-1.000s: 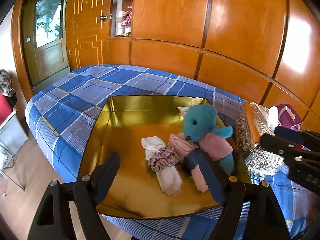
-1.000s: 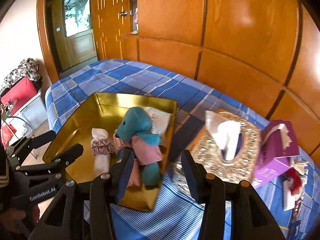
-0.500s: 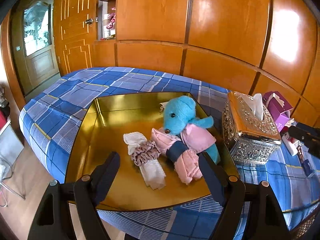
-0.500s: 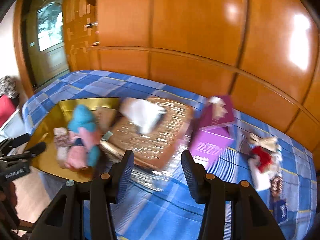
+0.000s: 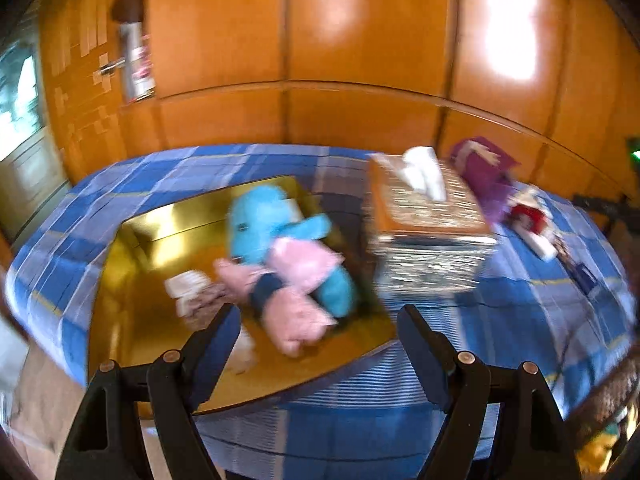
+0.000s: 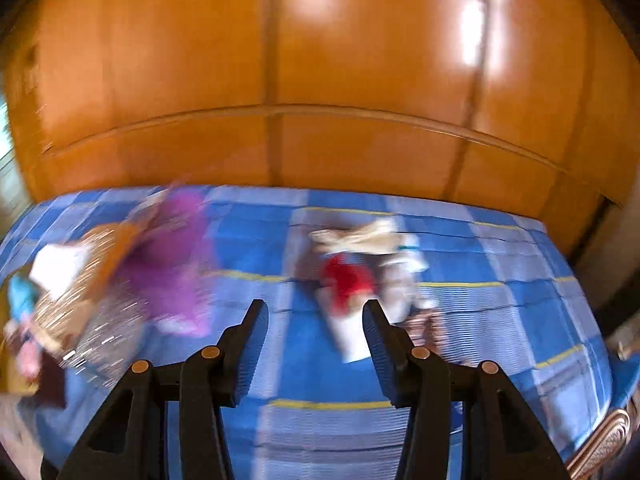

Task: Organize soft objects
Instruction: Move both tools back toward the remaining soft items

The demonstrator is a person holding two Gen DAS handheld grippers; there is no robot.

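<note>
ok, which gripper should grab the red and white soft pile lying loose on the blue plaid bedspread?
Right gripper: open, empty, with the red and white soft pile just beyond its jaws. Left gripper, also open, faces the gold tray.

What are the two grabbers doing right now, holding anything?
Left gripper: open, holding nothing, above the gold tray.
Right gripper: open, holding nothing, above the blue bedspread.

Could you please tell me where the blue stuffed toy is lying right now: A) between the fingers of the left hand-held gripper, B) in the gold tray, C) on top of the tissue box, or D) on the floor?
B: the blue stuffed toy lies inside the gold tray, beside the pink cloth.
</note>
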